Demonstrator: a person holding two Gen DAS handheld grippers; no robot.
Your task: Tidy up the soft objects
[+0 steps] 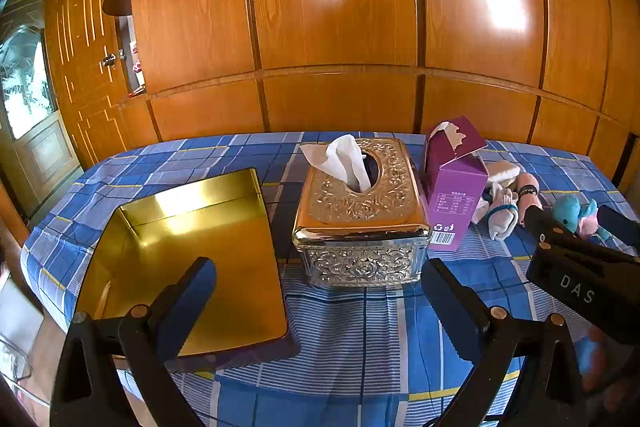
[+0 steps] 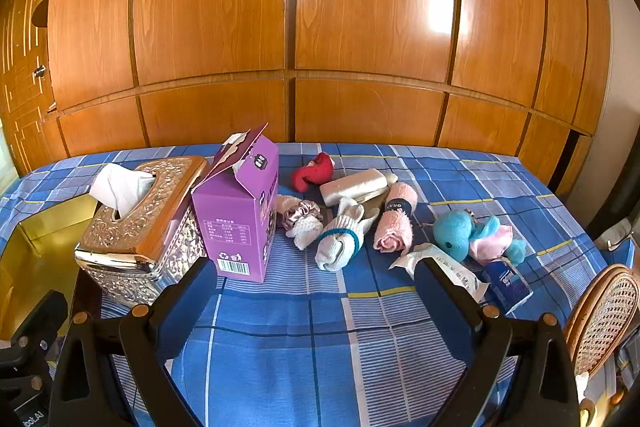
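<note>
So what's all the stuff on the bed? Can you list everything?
Shiny gold metal tray: one, left.
Embossed silver-gold tissue box: one, white tissue poking out.
Purple cardboard carton: one, flap torn open, beside the tissue box.
Red plush toy: one, at the back.
White wrapped packet: one, middle.
Mauve satin scrunchie: one, by the carton.
White sock bundle with teal band: one.
Rolled pink towel: one.
Blue-and-pink plush toy: one, right.
Blue tissue pack: one, right front.
Left tool: open.
Right tool: open.
</note>
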